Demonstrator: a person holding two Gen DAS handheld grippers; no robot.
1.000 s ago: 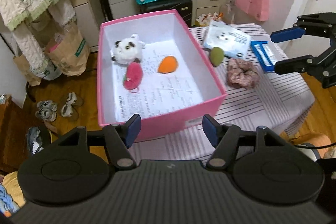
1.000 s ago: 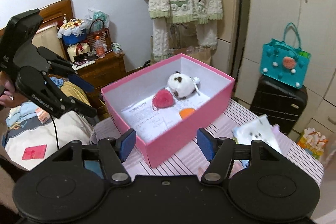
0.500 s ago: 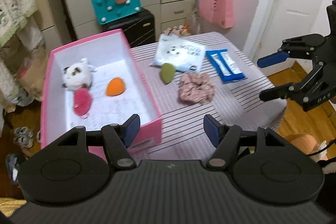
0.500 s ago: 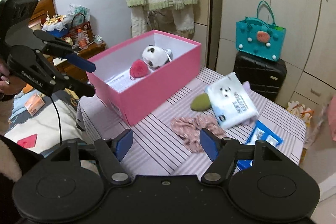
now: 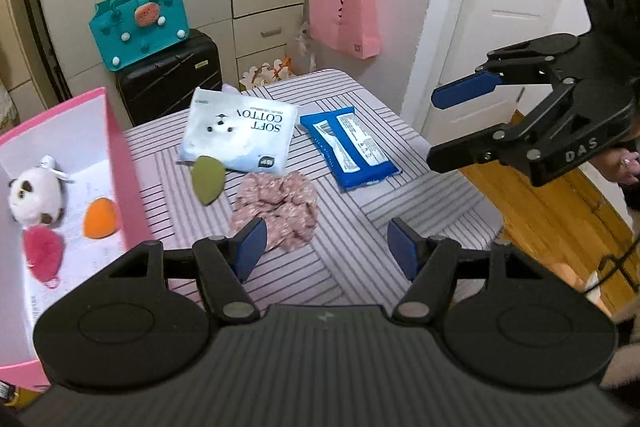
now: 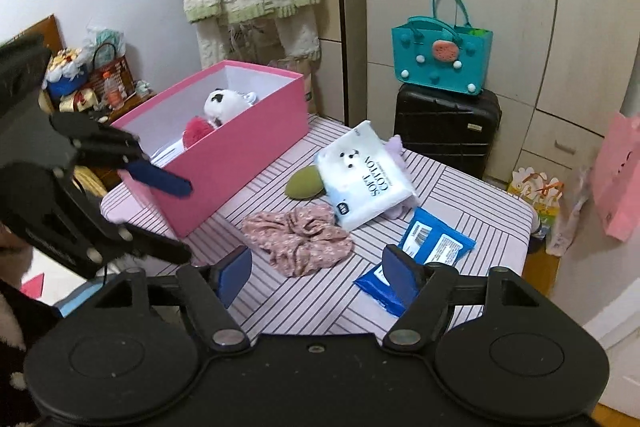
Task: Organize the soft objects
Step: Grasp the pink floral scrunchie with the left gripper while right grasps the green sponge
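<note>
Both tongs have swung away from the pink box toward the striped table since a second ago. The left tongs and the right tongs are spread and hold nothing, hovering over the pink scrunchie. A green sponge leans beside it against a tissue pack, near a blue wipes pack. The box holds a panda toy, an orange sponge and a pink puff.
</note>
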